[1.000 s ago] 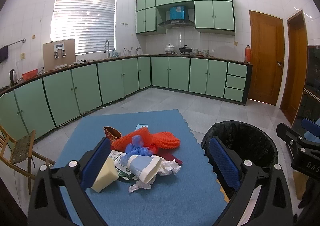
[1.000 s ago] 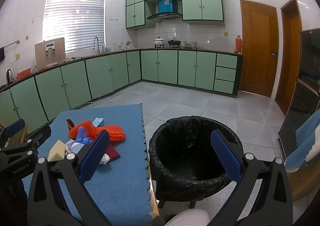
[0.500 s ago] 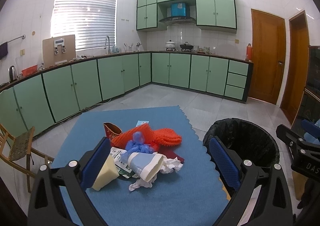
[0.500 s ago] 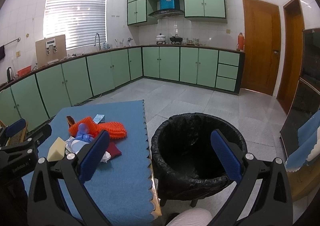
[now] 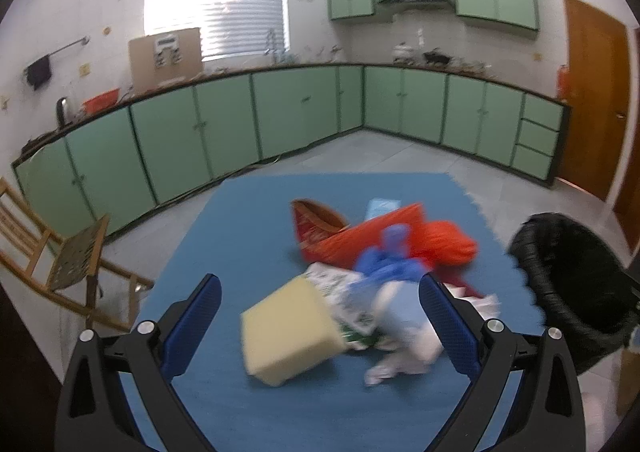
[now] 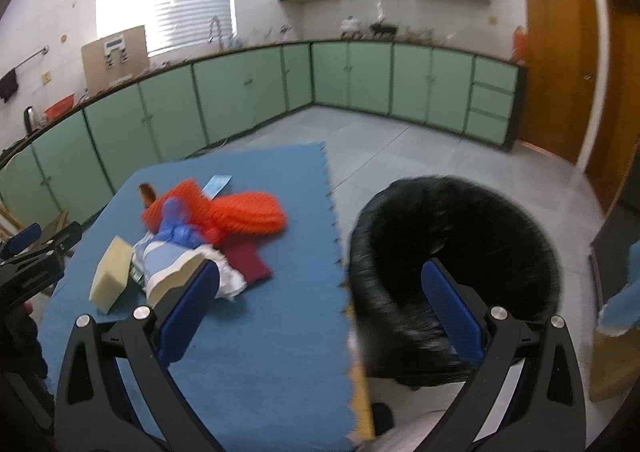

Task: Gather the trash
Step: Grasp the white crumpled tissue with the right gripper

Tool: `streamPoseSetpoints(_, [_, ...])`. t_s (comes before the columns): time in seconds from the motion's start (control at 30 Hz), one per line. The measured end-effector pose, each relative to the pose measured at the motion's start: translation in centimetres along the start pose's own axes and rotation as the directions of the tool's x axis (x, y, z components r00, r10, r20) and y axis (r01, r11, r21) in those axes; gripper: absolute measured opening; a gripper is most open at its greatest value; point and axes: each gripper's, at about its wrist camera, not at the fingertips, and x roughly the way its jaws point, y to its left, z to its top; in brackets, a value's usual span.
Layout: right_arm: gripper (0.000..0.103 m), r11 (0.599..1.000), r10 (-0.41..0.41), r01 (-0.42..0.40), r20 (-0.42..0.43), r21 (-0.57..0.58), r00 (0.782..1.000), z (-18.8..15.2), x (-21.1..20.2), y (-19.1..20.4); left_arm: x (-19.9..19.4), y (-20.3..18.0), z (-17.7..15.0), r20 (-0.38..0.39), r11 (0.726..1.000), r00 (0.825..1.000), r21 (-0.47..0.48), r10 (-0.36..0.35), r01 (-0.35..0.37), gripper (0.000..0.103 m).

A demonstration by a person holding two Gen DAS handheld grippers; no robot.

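Observation:
A pile of trash lies on the blue mat (image 5: 248, 220) (image 6: 256, 324): a yellow sponge (image 5: 290, 332) (image 6: 110, 278), a printed wrapper (image 5: 340, 294), a blue-and-white cup (image 5: 400, 312) (image 6: 168, 264), blue gloves (image 5: 390, 260) (image 6: 176, 224), an orange net (image 5: 448, 242) (image 6: 248, 210) and a dark red cloth (image 6: 246, 262). My left gripper (image 5: 320, 328) stands open just above the sponge and cup, holding nothing. My right gripper (image 6: 320, 312) is open, straddling the mat's edge and the black-lined bin (image 5: 580, 284) (image 6: 452, 276).
A wooden chair (image 5: 60, 252) stands left of the mat. Green cabinets (image 5: 280, 120) run along the walls, with grey tiled floor (image 6: 392, 148) beyond and brown doors (image 6: 556, 64) at the right. The left gripper's body (image 6: 32, 264) shows at the right wrist view's left edge.
Both grippers have tilted down and moved closer to the mat. The left one now hangs right over the sponge and cup; the pile and the bin look larger. Both frames are blurred by motion.

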Motion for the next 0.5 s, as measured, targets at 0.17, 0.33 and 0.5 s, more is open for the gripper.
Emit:
streamPoseSetpoints(0.17, [0.097, 0.998, 0.044, -0.045, -0.037, -0.032, 0.998, -1.0, 4.1, 2.5, 2.8, 2.0, -1.3, -0.049, 0.999, 0.998, -0.003, 0.041, -0.041, 0.097])
streamPoseSetpoints(0.33, [0.083, 0.993, 0.096, -0.101, -0.084, -0.055, 0.992, -1.5, 7.7, 5.0, 4.2, 3.1, -2.3, -0.082, 0.999, 0.995, 0.005, 0.051, -0.05, 0.095])
streamPoseSetpoints(0.5, [0.078, 0.987, 0.124, -0.137, -0.143, -0.08, 0.982, -2.0, 10.6, 6.6, 5.0, 3.2, -2.8, -0.104, 0.999, 0.993, 0.008, 0.051, -0.051, 0.092])
